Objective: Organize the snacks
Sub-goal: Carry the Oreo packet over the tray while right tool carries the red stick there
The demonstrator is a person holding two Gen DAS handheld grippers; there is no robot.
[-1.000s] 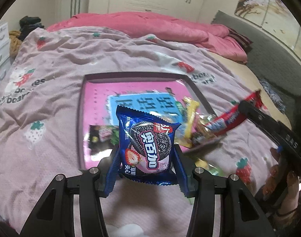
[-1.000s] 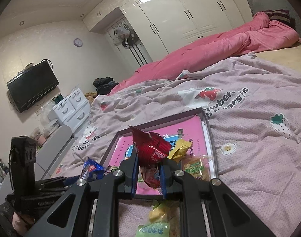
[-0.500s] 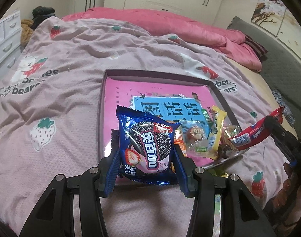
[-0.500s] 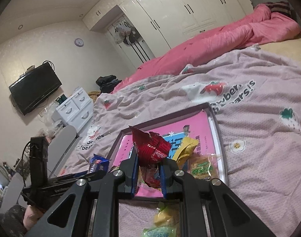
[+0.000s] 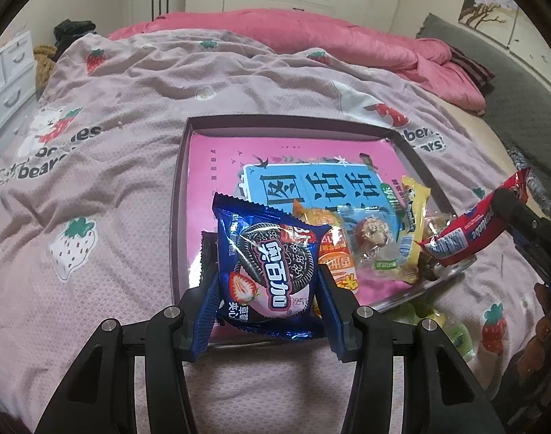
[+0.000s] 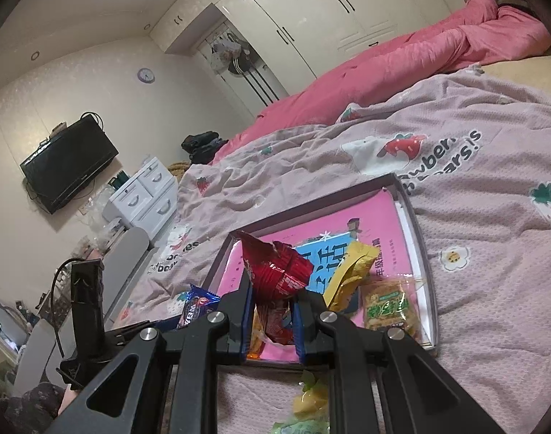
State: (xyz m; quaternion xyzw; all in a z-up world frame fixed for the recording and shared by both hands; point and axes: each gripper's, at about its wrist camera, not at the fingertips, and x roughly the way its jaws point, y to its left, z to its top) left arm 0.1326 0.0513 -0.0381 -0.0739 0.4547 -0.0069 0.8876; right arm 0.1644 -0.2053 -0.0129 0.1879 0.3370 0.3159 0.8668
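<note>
My left gripper (image 5: 268, 300) is shut on a blue Oreo pack (image 5: 268, 264), held just above the near edge of a shallow box (image 5: 286, 123) with a pink base, lying on the bed. My right gripper (image 6: 272, 322) is shut on a red snack pack (image 6: 279, 275), held over the box's near corner; in the left wrist view the red pack (image 5: 467, 228) shows at the right. Several snack packs lie in the box, among them a yellow one (image 5: 414, 213) and an orange one (image 5: 333, 249).
The box rests on a mauve strawberry blanket (image 5: 112, 115). Loose green and yellow snacks (image 6: 308, 405) lie on the blanket near the box's front. A pink duvet (image 5: 311, 32) lies at the far side, white drawers (image 6: 145, 195) at the left.
The left gripper has moved closer to the box with the Oreo pack. The right gripper has moved a little nearer the box with the red pack.
</note>
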